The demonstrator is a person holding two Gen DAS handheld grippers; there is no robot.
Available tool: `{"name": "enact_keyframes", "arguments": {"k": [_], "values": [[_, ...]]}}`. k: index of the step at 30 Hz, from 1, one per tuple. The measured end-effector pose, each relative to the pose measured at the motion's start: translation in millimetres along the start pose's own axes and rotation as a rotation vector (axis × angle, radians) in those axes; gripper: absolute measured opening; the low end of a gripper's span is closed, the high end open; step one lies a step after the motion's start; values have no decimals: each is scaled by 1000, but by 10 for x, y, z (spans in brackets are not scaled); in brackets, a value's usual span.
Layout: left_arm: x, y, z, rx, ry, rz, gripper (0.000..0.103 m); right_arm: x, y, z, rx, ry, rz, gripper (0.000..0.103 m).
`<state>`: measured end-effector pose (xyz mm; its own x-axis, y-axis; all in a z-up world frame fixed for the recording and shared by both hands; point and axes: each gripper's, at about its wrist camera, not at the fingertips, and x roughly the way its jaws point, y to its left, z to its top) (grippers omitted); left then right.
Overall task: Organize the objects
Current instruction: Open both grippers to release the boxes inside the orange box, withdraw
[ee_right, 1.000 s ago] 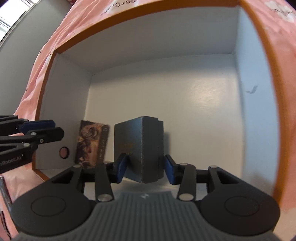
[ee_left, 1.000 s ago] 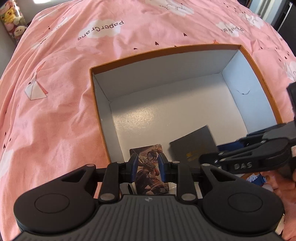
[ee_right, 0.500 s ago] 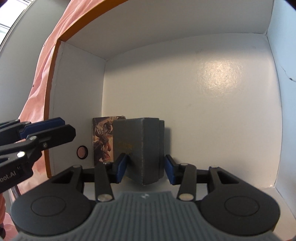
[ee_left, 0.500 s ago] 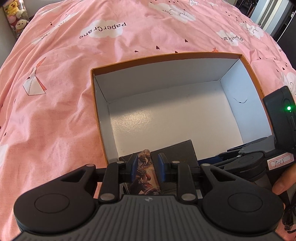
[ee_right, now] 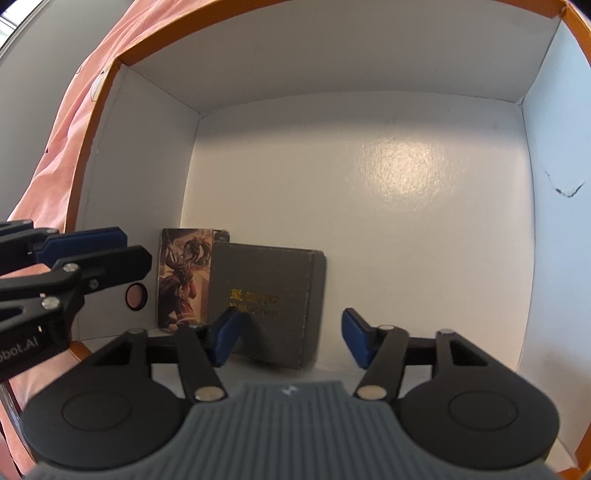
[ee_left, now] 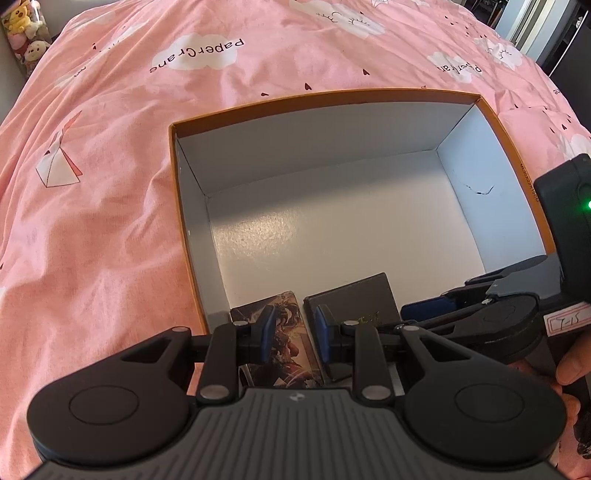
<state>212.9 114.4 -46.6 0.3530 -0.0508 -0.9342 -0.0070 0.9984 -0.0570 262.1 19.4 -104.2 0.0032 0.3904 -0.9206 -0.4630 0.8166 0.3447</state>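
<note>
An orange-rimmed cardboard box [ee_left: 332, 98] with a white inside [ee_right: 332, 74] sits on the bed. On its floor, in the near left corner, an illustrated card pack [ee_left: 291, 332] [ee_right: 184, 277] lies beside a dark grey box with gold lettering [ee_left: 354, 299] [ee_right: 266, 295]. My left gripper [ee_left: 294, 334] hovers over the card pack with its jaws a little apart and not touching it. In the right wrist view the left gripper [ee_right: 136, 247] is clear of the pack, to its left. My right gripper [ee_right: 291, 339] stands open over the grey box, its right pad well clear of it.
A pink sheet with cloud prints [ee_left: 92, 221] covers the bed all round the box. Plush toys [ee_left: 26, 33] stand at the far left and dark furniture [ee_left: 554, 37] at the far right. A person's hand [ee_left: 572, 369] holds the right gripper's handle [ee_left: 491, 321]. The left wall has a round hole [ee_right: 136, 293].
The right gripper's jaws have spread and let go of the grey box, which stood upright between the pads and now rests beside the card pack. The left gripper has stayed put.
</note>
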Motion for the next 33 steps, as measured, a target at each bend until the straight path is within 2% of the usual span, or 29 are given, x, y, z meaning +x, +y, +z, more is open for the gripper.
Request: {"name": "enact_keyframes", "arguments": {"k": [3,11,14,16,22,27,30,33], "values": [[3,22,-18,-7,1,2,29,17,-33,-14,24,8,53,39],[-55,18,-49,-17,-25,-29,29,-12,17,-36,-24,-11,55,38],[-164,-11,-92,-26,-51,-38,29,-99,22,-69,-46,-46,50,39],[-285,-49,-151,-24,-76,-48,29,-264,41,-131,-70,-100,49,39],[-651,-219,-461,-18,-141,-84,29,-881,36,-516,-95,-234,75,39],[-708,-317,-782,-28,-140,-124,29,-1241,-57,-926,-79,-317,68,39],[-656,-405,-962,-11,-128,-134,29,-1308,-77,-1118,-67,-304,50,39],[-539,-502,-1110,0,-83,-132,29,-1193,-60,-1307,-86,-233,51,39]]}}
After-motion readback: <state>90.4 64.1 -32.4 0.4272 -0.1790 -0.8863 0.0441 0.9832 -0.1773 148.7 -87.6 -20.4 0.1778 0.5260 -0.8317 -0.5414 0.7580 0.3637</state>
